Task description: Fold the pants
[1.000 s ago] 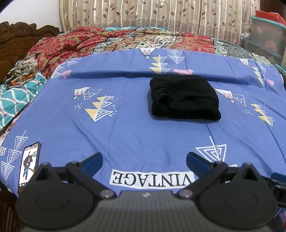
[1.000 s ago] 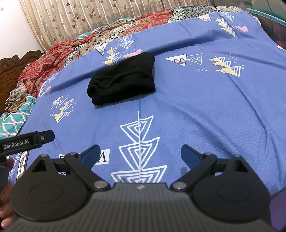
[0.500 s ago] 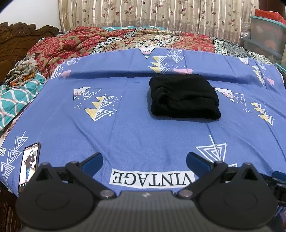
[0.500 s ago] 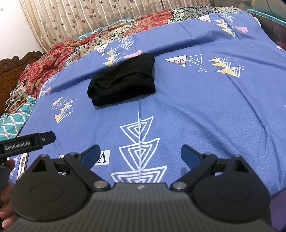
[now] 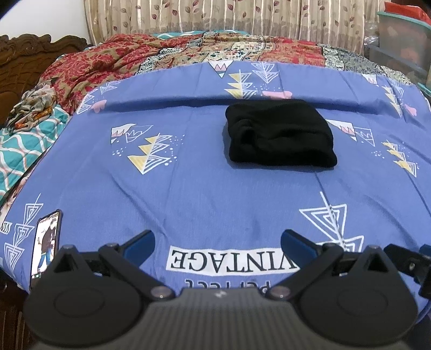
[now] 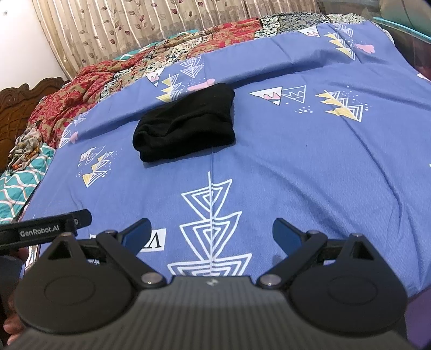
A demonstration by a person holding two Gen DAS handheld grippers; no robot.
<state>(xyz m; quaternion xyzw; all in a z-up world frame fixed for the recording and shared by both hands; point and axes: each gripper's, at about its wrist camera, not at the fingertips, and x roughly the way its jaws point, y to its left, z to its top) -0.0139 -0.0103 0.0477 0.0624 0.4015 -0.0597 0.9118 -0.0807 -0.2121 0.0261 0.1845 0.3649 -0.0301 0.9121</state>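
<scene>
The black pants (image 5: pixel 280 134) lie folded into a compact bundle on the blue patterned bedsheet (image 5: pixel 204 185), toward the far middle of the bed. They also show in the right wrist view (image 6: pixel 186 123). My left gripper (image 5: pixel 217 243) is open and empty, held low over the near edge of the bed, well short of the pants. My right gripper (image 6: pixel 211 233) is open and empty, also near the front edge, to the right of the left one. The side of the left gripper (image 6: pixel 45 231) shows at the left of the right wrist view.
A phone (image 5: pixel 45 237) lies on the sheet at the near left corner. A red floral quilt (image 5: pixel 113 62) and a teal patterned cloth (image 5: pixel 21 150) lie at the far left. Curtains (image 5: pixel 215 16) hang behind. Plastic storage boxes (image 5: pixel 404 40) stand at the right.
</scene>
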